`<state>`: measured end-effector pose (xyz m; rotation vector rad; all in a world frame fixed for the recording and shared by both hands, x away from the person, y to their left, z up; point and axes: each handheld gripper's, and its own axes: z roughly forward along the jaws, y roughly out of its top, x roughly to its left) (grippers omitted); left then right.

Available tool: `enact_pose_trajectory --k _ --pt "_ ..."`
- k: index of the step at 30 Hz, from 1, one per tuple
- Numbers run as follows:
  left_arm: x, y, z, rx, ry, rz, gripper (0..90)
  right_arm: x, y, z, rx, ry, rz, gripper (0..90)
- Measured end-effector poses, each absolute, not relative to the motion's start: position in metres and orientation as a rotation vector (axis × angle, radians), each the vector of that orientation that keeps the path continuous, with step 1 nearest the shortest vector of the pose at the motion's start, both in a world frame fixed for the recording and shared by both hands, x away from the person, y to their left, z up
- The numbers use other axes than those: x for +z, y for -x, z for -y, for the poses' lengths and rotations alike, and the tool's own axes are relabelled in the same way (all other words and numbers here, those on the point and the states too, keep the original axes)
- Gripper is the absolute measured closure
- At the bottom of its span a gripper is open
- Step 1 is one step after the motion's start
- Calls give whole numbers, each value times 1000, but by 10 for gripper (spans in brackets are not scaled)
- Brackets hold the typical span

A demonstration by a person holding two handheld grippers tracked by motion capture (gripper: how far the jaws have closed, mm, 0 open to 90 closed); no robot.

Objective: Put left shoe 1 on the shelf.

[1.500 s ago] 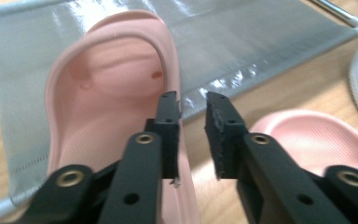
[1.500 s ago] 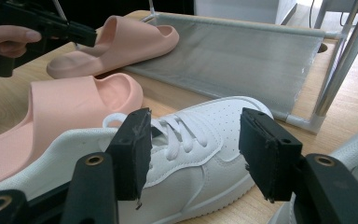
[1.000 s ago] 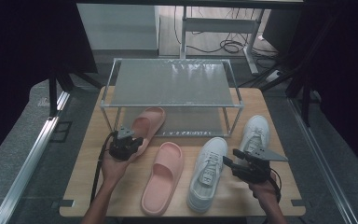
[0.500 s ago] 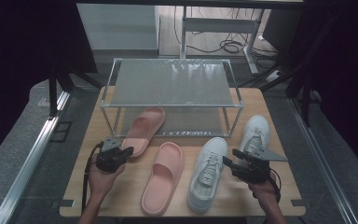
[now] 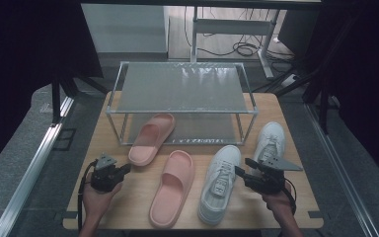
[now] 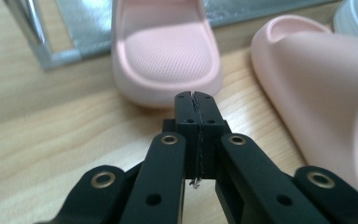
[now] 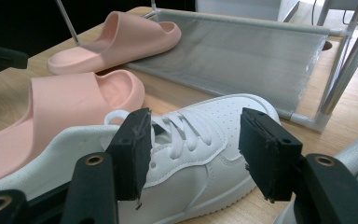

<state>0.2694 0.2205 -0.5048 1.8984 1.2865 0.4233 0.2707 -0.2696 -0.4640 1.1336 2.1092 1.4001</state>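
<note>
Wooden table (image 5: 138, 197), pale pink slipper (image 5: 150, 138)

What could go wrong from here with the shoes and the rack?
1. The right gripper stands open at the near white sneaker; the other sneaker lies close beside it, so a wide grab could nudge it.
2. The left gripper is shut and empty; it must open before taking a slipper.
3. The far slipper lies half under the rack; lifting it may catch the frame.
</note>
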Motion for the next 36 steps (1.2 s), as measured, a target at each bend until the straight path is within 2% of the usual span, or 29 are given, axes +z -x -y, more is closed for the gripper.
enact_pose_trajectory --k 14,36 --pt "-523 -274 -217 392 -1960 -1310 900 -461 -269 270 1432 -1133 -2105 446" --pt "-523 -287 -202 380 -1974 -1287 900 -459 -268 273 1420 -1135 -2092 446"
